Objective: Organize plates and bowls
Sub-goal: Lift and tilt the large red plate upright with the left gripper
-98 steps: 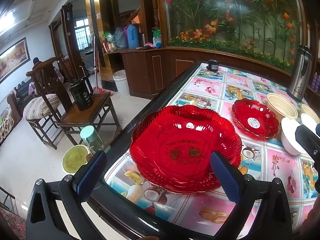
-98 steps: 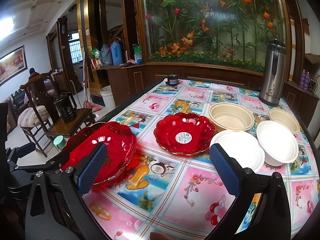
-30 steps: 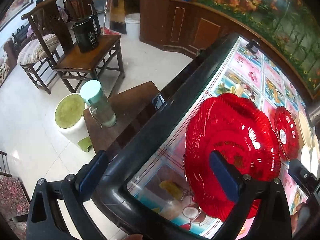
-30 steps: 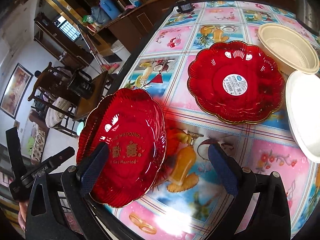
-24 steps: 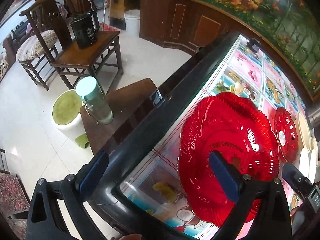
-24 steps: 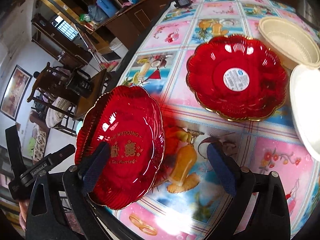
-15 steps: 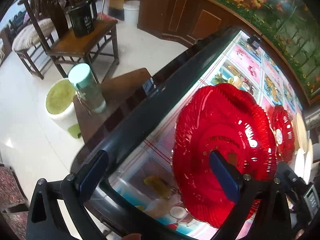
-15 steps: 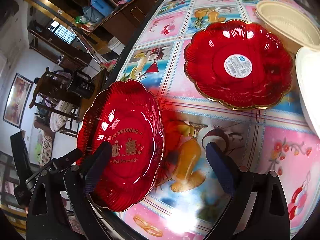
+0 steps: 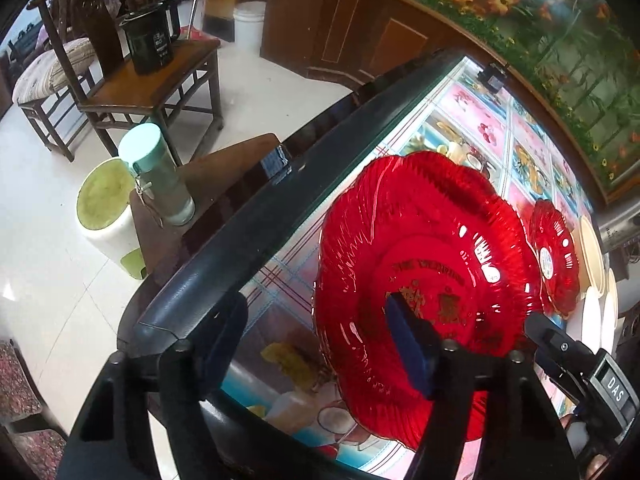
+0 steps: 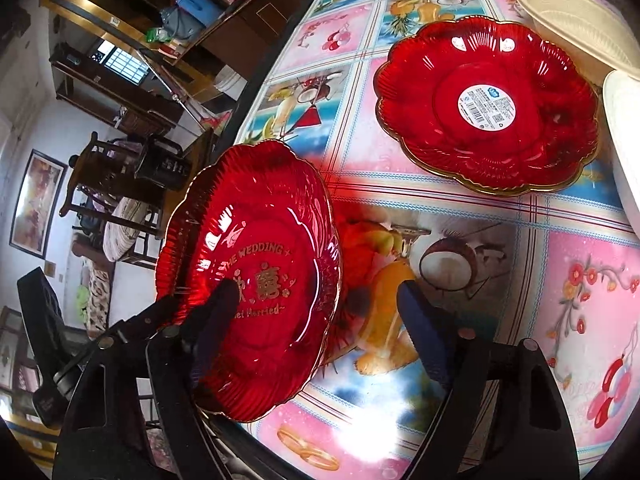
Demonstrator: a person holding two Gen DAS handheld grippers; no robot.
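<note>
Fruit and flower prints cover the glass-topped surface (image 10: 460, 220), and near its dark rounded edge sits the big red wedding plate (image 10: 256, 280), gold lettering up. Its near rim looks tipped up off the surface, though I can't be sure. Both tongs are closing around that rim from opposite sides: the left tongs (image 9: 316, 344) have one pad over the plate's middle and the other outside the rim, the right tongs (image 10: 320, 324) likewise. Neither pair seems to pinch yet. Beyond the wedding plate lies a smaller red plate (image 10: 488, 108) with a white sticker, and past that cream bowls (image 10: 576, 24). I'd judge the pick-up is underway; next both grips need to seat firmly before the wedding plate is lifted level toward the smaller plate.
</note>
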